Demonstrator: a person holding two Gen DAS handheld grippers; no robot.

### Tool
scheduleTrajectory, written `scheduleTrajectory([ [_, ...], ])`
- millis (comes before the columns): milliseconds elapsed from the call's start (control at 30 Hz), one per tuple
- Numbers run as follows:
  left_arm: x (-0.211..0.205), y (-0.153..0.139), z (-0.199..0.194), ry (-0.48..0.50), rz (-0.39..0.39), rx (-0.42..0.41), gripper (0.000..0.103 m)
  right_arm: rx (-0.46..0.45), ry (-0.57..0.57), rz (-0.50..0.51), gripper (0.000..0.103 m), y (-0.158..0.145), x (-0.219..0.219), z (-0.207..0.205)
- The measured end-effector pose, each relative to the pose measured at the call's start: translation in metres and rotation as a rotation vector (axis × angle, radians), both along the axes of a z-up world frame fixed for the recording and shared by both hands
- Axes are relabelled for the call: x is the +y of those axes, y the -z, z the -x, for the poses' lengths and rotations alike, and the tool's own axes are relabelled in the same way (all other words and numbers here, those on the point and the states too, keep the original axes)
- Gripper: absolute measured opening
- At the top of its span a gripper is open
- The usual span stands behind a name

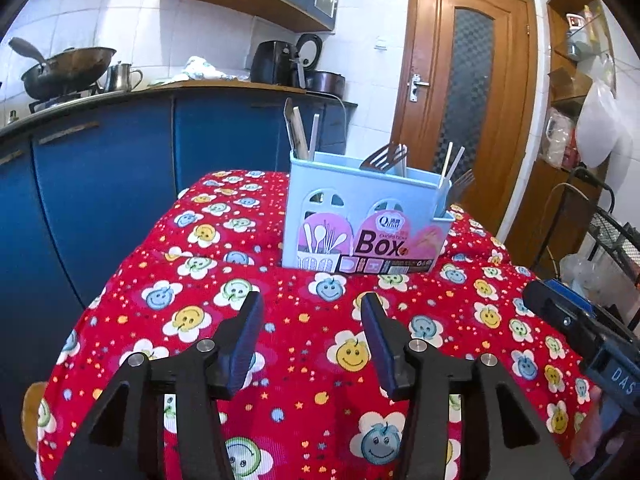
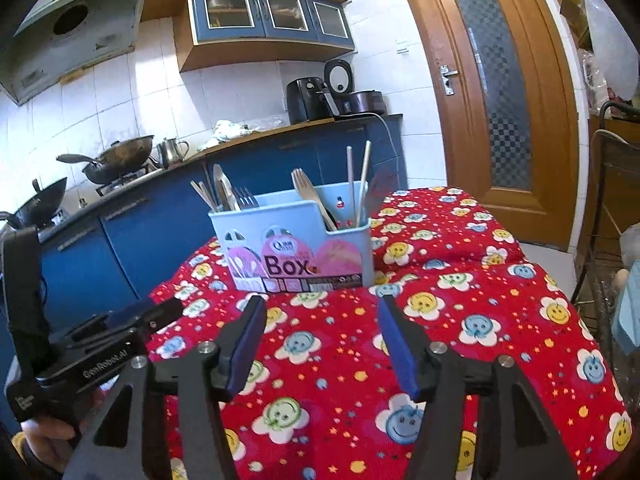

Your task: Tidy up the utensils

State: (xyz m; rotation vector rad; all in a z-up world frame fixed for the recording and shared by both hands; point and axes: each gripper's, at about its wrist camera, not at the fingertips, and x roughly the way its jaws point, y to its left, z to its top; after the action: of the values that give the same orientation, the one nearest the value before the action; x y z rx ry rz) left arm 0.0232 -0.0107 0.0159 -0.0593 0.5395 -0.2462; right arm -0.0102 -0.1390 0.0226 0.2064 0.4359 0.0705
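Note:
A pale blue utensil box [image 1: 360,220] with a pink "Box" label stands upright on the red smiley-flower tablecloth [image 1: 304,332]. It holds forks, a wooden spoon, chopsticks and other utensils in its compartments. It also shows in the right wrist view [image 2: 296,248]. My left gripper [image 1: 312,304] is open and empty, hovering over the cloth in front of the box. My right gripper [image 2: 322,306] is open and empty, also just in front of the box. The right gripper's body shows at the left view's right edge [image 1: 580,332], and the left gripper's body at the right view's left edge [image 2: 92,344].
A blue kitchen counter [image 1: 120,152] with a wok [image 1: 68,68], kettle and air fryer [image 1: 276,62] runs behind the table. A wooden door [image 1: 468,80] stands to the right. A wire rack [image 2: 616,184] stands at the table's right side.

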Motion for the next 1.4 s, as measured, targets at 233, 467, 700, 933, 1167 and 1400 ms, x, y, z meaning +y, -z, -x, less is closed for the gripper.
scheduleTrajectory([
  [233, -0.002, 0.009, 0.001, -0.023, -0.015, 0.004, 0.062, -0.003, 0.041, 0.039, 0.079, 0.013, -0.002, 0.003],
  [467, 0.000, 0.013, 0.003, -0.043, 0.003, 0.016, 0.064, -0.010, 0.061, 0.054, 0.085, 0.019, -0.003, 0.004],
  [700, 0.000, 0.014, 0.005, -0.058, -0.005, 0.007, 0.064, -0.005, 0.062, 0.055, 0.085, 0.021, -0.002, 0.004],
  [933, -0.002, 0.013, 0.008, -0.066, -0.014, -0.007, 0.064, -0.002, 0.060, 0.058, 0.085, 0.023, -0.002, 0.005],
  [1167, -0.002, 0.013, 0.008, -0.070, -0.020, -0.011, 0.064, 0.000, 0.060, 0.056, 0.085, 0.025, -0.002, 0.005],
  [1400, -0.002, 0.012, 0.010, -0.074, -0.025, -0.019, 0.064, 0.001, 0.060, 0.060, 0.085, 0.025, -0.002, 0.005],
])
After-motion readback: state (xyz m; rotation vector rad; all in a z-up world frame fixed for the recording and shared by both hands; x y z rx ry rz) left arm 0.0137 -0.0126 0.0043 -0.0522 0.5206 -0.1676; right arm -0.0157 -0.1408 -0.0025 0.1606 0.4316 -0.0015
